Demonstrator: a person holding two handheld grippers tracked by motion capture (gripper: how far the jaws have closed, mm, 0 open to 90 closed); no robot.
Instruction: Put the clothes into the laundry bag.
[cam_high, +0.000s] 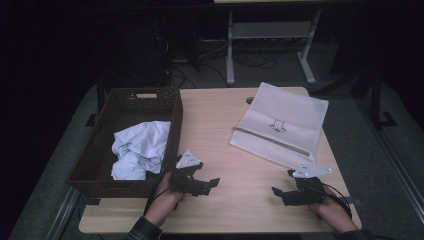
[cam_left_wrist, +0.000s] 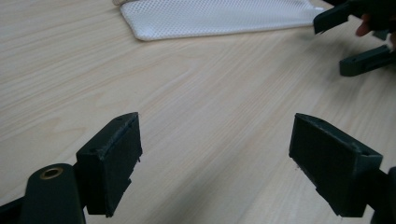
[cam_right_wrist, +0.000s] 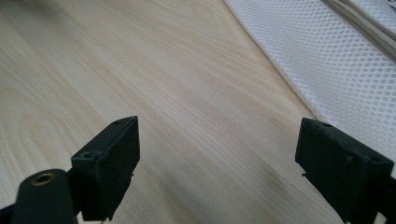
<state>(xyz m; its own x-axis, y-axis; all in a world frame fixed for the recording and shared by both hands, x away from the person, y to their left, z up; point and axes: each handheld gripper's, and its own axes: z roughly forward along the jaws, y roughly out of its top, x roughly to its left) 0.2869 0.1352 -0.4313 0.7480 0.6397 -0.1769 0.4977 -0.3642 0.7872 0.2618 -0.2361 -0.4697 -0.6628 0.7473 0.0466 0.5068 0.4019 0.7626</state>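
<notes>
We take the white mesh bag (cam_high: 280, 125) as reference. It lies flat on the worktop (cam_high: 220, 125) toward the far right corner; its far and right edges run close to the worktop's edges, and part of it is folded over along a long crease.

Left gripper (cam_high: 207, 184): near side of the bag, well apart from it to the left, jaws spread wide, nothing between them. In the left gripper view we see the left gripper (cam_left_wrist: 215, 158) over bare wood, with the bag's rounded corner (cam_left_wrist: 210, 18) ahead.

Right gripper (cam_high: 281, 190): just off the bag's near edge, jaws also spread wide and empty. In the right gripper view we see the right gripper (cam_right_wrist: 217, 163) over bare wood, and the mesh edge (cam_right_wrist: 336, 60) runs diagonally past its right jaw, near but not touching.

Open room: a broad bare strip of worktop left of the bag, between it and the dark wicker basket (cam_high: 100, 150). The basket sits at the worktop's left edge, overhanging it, with a crumpled pale blue cloth (cam_high: 140, 147) inside. The left gripper is just beside the basket's near right corner. Both hands sit close to the worktop's near edge.
</notes>
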